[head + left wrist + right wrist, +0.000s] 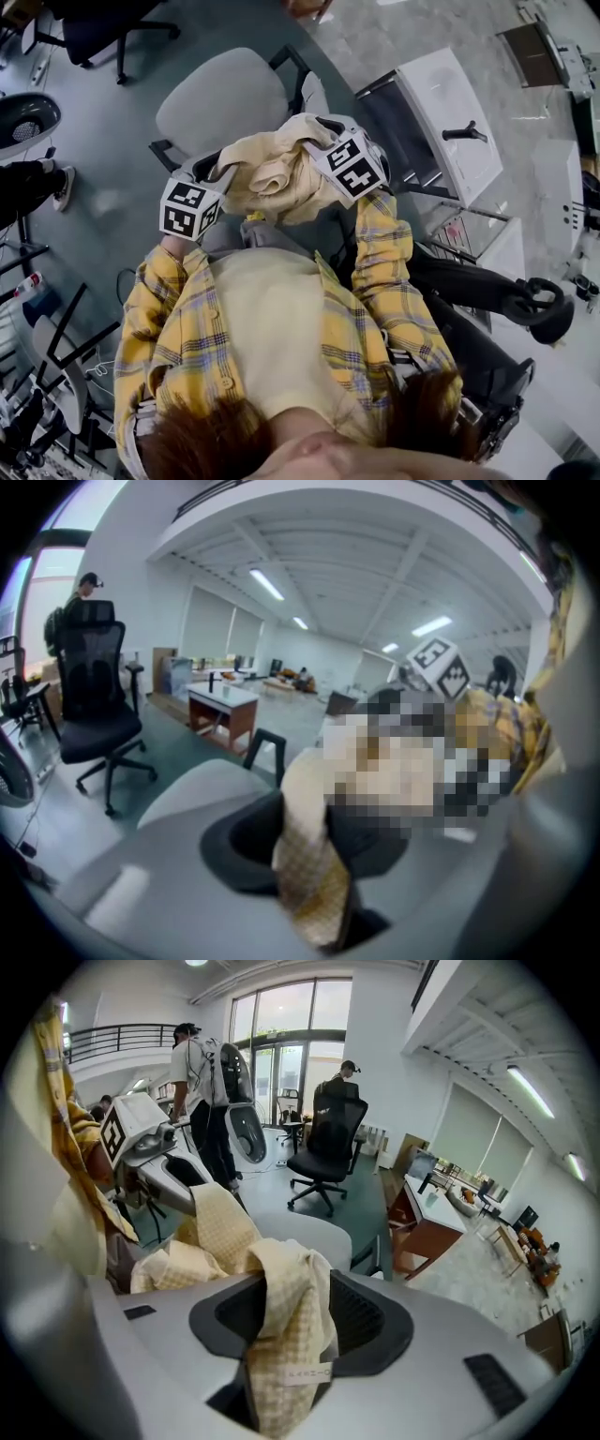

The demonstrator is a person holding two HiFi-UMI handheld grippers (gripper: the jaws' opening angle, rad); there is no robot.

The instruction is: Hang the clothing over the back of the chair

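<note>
finding: the clothing (272, 173), a cream checked garment, is bunched in a heap between the two grippers, above the rear edge of the grey chair (220, 103), with the person standing behind it. the seat lies beyond the heap. the chair's back is largely covered by cloth and grippers in the head view, so contact with its top edge cannot be confirmed. left gripper (309, 869): a narrow fold of the clothing runs through its jaws and looks pinched there; judged clamped on the cloth, probably to keep one end anchored on the near side. right gripper (286, 1335): its jaws stand wide apart, and a fold carrying a small sewn label (305, 1372) lies loosely in the gap, with the ribbed face of one pad showing bare beside it; judged released, so that this end may fall over the back. both grippers tilt downward, consistent with laying the garment down. task judged late but incomplete, as the cloth is heaped, not draped. containers: none takes part; the only openings holding anything are the two jaw gaps, each with cloth.
</note>
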